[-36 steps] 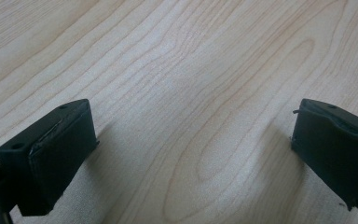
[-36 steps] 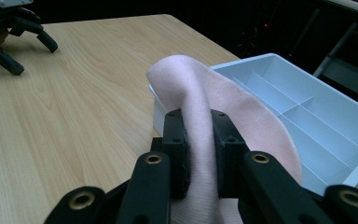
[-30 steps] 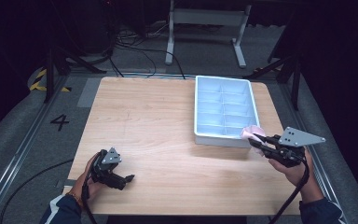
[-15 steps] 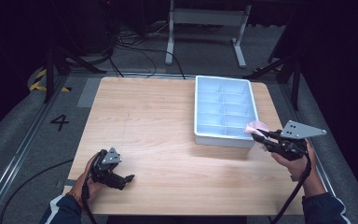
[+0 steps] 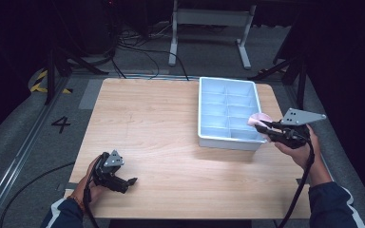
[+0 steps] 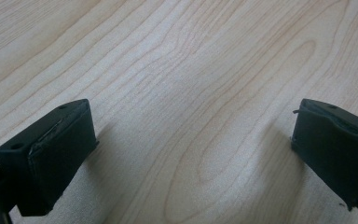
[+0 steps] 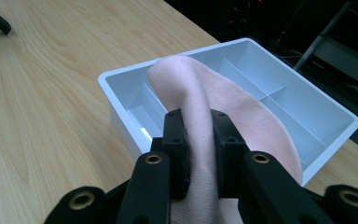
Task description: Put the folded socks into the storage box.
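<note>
Step in hand, by my read: carrying pink cloth [image 7: 200, 93] to white divided tray [image 5: 228, 84]; right claw [image 7: 198, 140] clamped on cloth at tray's near right corner; left claw [image 6: 191, 154] apart, idle, low over tabletop [image 5: 147, 118]; next: lift cloth over rim, aim for one compartment, release; pale wood surface; dark room, floor cables [image 5: 138, 40], metal stand [image 5: 209, 21] behind.

Cloth [image 7: 200, 93] pinched between right gripper [image 7: 199, 140] jaws: pink, soft, matt knit. Tray [image 7: 303, 112] ahead: smooth, pale-blue plastic, slight sheen. Table [image 6: 191, 70] beneath left gripper [image 6: 191, 154]: matt light wood-grain; jaws matt black.
</note>
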The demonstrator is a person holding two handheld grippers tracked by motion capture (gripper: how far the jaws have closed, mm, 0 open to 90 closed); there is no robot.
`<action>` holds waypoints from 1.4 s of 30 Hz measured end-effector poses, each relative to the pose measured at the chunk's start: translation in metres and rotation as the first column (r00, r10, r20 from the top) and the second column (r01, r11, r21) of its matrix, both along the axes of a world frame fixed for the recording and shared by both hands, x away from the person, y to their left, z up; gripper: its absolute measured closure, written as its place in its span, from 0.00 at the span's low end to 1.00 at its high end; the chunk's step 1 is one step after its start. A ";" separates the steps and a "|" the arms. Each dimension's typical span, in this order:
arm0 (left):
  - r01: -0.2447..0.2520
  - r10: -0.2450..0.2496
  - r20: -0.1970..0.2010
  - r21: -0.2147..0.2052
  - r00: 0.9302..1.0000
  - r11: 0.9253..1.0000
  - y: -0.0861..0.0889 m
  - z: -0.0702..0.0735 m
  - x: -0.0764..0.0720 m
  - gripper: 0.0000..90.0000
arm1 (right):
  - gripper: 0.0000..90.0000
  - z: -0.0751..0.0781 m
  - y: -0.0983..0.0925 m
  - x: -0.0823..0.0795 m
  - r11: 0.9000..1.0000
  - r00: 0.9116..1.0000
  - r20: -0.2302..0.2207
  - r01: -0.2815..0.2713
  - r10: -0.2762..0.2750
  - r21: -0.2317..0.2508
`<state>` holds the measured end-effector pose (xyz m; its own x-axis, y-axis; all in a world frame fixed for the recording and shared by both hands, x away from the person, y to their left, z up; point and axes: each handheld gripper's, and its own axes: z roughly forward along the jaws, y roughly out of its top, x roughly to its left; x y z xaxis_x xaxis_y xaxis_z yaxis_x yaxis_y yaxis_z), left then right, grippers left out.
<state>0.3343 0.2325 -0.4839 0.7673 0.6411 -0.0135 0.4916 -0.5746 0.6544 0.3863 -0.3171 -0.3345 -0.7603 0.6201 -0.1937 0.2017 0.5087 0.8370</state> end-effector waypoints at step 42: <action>0.000 0.000 0.000 0.000 1.000 1.000 0.000 0.000 0.000 0.00 | 0.87 -0.023 0.019 0.079 0.993 0.989 -0.145 0.016 -0.034 -0.119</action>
<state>0.3342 0.2324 -0.4839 0.7672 0.6413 -0.0136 0.4918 -0.5744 0.6544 0.4649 -0.2983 -0.3578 -0.7704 0.6187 -0.1539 0.3316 0.5950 0.7322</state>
